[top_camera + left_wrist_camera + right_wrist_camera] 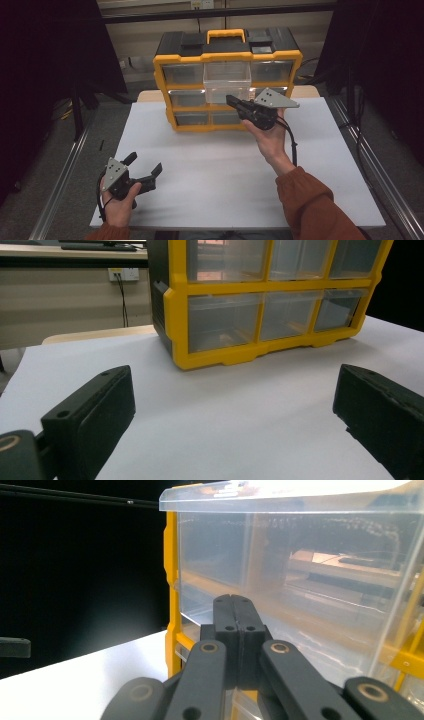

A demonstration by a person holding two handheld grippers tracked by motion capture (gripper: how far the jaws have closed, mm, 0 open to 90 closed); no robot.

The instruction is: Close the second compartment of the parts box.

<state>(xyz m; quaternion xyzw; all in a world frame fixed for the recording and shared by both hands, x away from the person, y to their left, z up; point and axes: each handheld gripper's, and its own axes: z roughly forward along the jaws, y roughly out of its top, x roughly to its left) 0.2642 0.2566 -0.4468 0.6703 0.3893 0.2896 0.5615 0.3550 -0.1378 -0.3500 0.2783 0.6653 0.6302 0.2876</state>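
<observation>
At the clear drawer, right tongs closed together, left tongs wide open, empty.

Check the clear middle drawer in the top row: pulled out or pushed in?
Pulled out. The clear drawer juts forward of the yellow cabinet, and its neighbours sit flush.

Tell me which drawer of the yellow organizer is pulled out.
The top-row middle drawer: its clear box juts forward past the yellow frame and hangs over the row below, while the other drawers sit flush. The shut right gripper is at its front.
</observation>
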